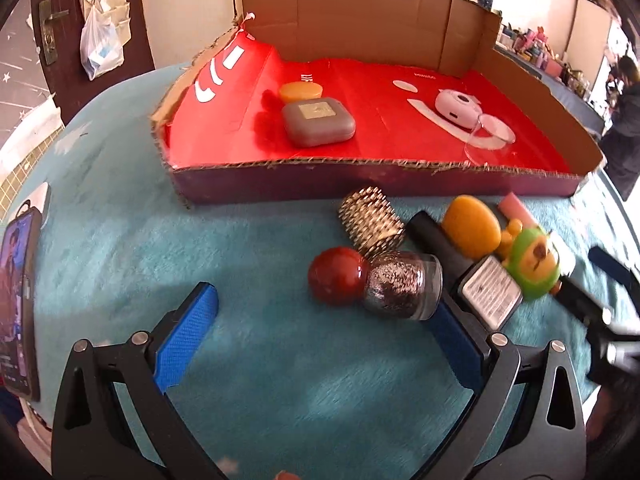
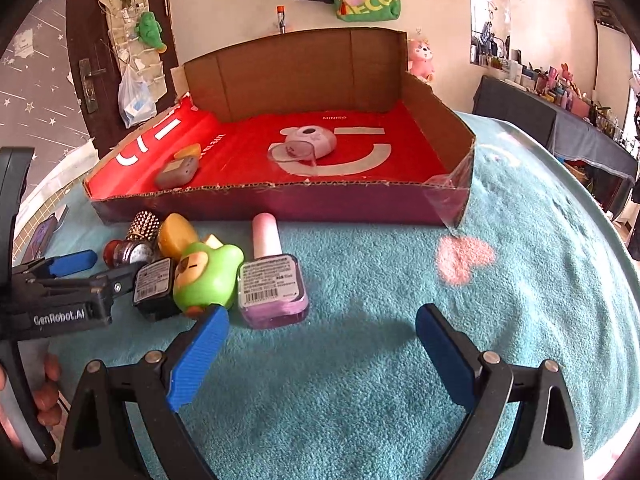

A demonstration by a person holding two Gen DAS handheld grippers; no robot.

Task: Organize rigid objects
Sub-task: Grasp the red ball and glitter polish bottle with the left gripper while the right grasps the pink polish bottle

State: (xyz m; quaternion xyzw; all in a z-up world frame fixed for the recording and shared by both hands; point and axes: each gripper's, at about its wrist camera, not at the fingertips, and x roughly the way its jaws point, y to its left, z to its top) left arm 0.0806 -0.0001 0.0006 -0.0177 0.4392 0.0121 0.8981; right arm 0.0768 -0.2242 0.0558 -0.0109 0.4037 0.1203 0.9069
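Left wrist view: my left gripper (image 1: 320,308) spreads wide over the teal fleece blanket (image 1: 260,380); the red-capped bottle (image 1: 376,282) lies between its fingertips. At twelve o'clock the cardboard tray (image 1: 360,182) holds a grey case (image 1: 318,121).

Right wrist view: my right gripper (image 2: 320,332), jaws apart, hovers above bare blanket; the pink polish bottle (image 2: 272,276) lies at eleven o'clock, beside a green toy (image 2: 208,280). A dark door (image 2: 86,60) stands at ten o'clock.

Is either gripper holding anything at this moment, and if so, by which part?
Nothing is held. The left gripper and right gripper are both open over the blue blanket, with no object between their pads.
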